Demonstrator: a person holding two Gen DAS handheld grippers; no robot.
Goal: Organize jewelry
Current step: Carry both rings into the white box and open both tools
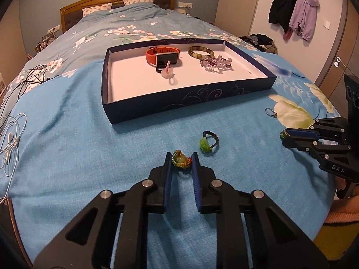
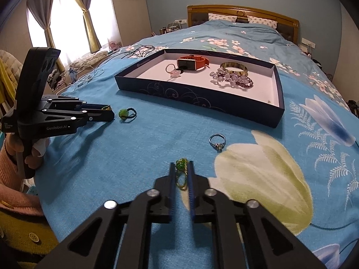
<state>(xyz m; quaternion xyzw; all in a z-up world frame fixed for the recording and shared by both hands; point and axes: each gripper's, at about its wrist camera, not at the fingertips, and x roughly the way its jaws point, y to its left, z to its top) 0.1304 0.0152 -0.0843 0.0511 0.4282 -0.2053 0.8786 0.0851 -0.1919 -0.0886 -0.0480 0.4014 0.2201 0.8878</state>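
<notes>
A dark blue tray (image 1: 186, 99) (image 2: 202, 98) lies on the bed and holds an orange smartwatch (image 1: 162, 55) (image 2: 193, 63), a bangle (image 1: 200, 51) (image 2: 234, 69), a purple bead bracelet (image 1: 215, 63) (image 2: 232, 79) and a pink ring (image 1: 167, 74) (image 2: 174, 70). My left gripper (image 1: 181, 159) (image 2: 107, 109) is shut on a green and orange beaded ring (image 1: 181, 158). My right gripper (image 2: 181, 168) (image 1: 283, 137) is shut on a green beaded ring (image 2: 181, 171). A green-stone ring with a dark band (image 1: 208, 143) (image 2: 126, 113) and a silver ring (image 2: 217, 142) (image 1: 270, 112) lie loose on the blue blanket.
White and black cables (image 1: 13, 134) lie at the bed's left side. Pillows and a wooden headboard (image 1: 116, 0) are at the far end. Jackets (image 1: 294, 11) hang on the wall to the right. Curtains and a window (image 2: 67, 15) are beyond the bed's left side.
</notes>
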